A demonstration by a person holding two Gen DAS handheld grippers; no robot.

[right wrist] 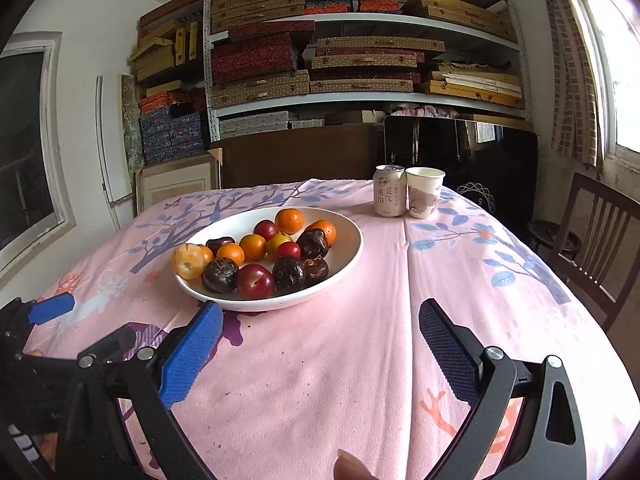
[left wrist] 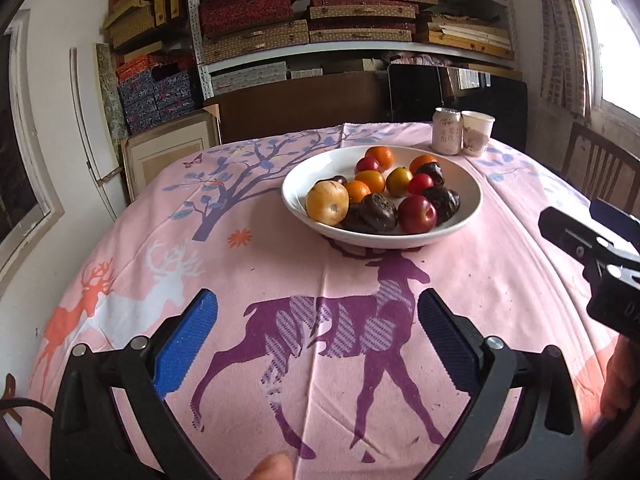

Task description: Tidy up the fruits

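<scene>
On the pink deer-print tablecloth [left wrist: 248, 264] stands a white bowl [left wrist: 468, 184] heaped with fruit: small oranges, red plums, dark wrinkled fruits and one larger yellow-brown fruit [left wrist: 327, 202] leaning on the near-left rim. No fruit lies loose on the cloth in either view, so the task looks close to done, or the sorting must start from within the bowl.

Both grippers are empty with jaws spread wide. The left gripper [left wrist: 318, 344] hangs over the purple deer, and the bowl lies ahead of it and a little to its right, apart from the fingertips. The right gripper [right wrist: 320, 356] sits beside it; in its view the bowl lies ahead and to the left, and its left blue pad [right wrist: 192, 356] appears just short of the bowl's near rim [right wrist: 256, 306]. By that, the right hand seems the nearer of the two, though the fisheye makes this hard to settle.

The red plum [right wrist: 255, 281] and the dark fruits at the front edge are the closest pieces; being round, they offer no long axis to line up with. A drinks can [right wrist: 389, 190] and a paper cup [right wrist: 425, 192] stand touching at the far edge, well clear of any reach to the bowl.
</scene>
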